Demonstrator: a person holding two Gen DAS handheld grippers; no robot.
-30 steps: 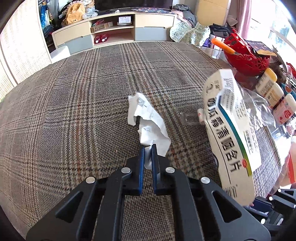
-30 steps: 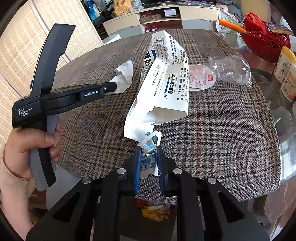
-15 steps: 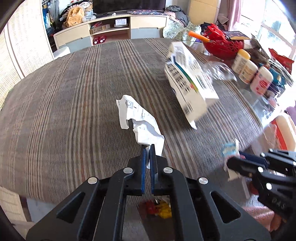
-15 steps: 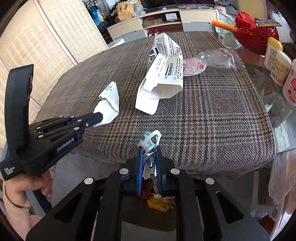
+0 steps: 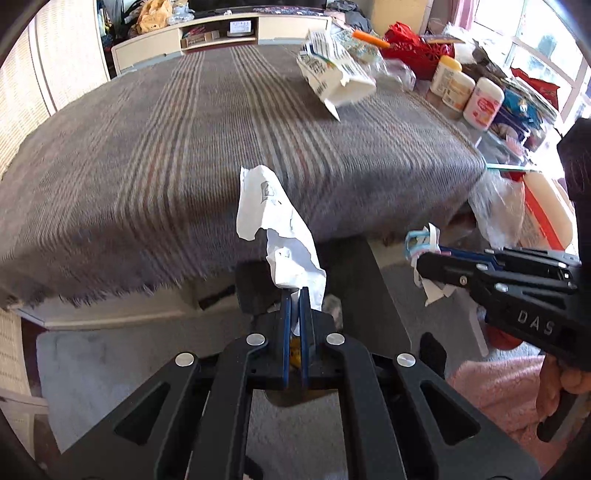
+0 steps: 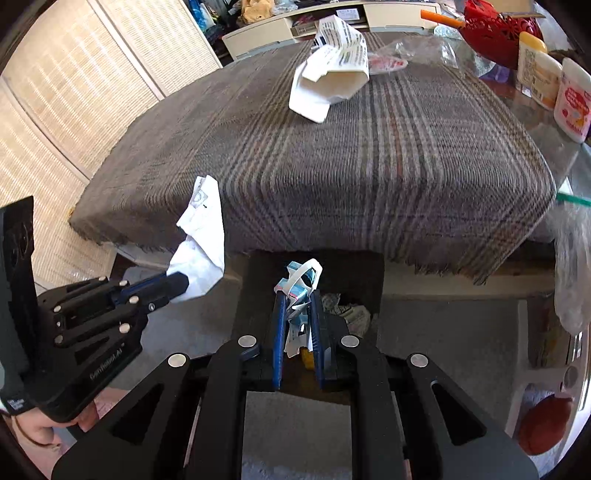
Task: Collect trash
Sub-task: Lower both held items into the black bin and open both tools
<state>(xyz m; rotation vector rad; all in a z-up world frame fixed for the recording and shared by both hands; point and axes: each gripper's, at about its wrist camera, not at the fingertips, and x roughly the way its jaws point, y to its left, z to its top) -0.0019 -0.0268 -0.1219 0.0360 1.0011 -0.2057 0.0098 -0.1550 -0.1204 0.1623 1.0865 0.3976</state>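
Note:
My left gripper (image 5: 294,295) is shut on a crumpled white paper (image 5: 275,225) and holds it in the air off the table's near edge; the paper also shows in the right wrist view (image 6: 203,240). My right gripper (image 6: 298,299) is shut on a small crumpled blue-and-white wrapper (image 6: 297,284), seen from the side in the left wrist view (image 5: 424,245). Both grippers hang over a dark trash bin (image 6: 255,280) on the floor, with trash inside (image 6: 347,310). An open white medicine box (image 6: 332,66) lies on the table.
The table carries a plaid cloth (image 6: 369,155). Clear plastic wrap (image 6: 424,48), a red basket (image 6: 495,29) and white bottles (image 6: 554,81) stand at its far right. A plastic bag (image 5: 498,206) hangs at the table's right corner. A woven screen (image 6: 74,92) stands left.
Both grippers pulled back from over the table to beyond its near edge, above the bin, each still holding its trash. The medicine box now lies farther away on the table.

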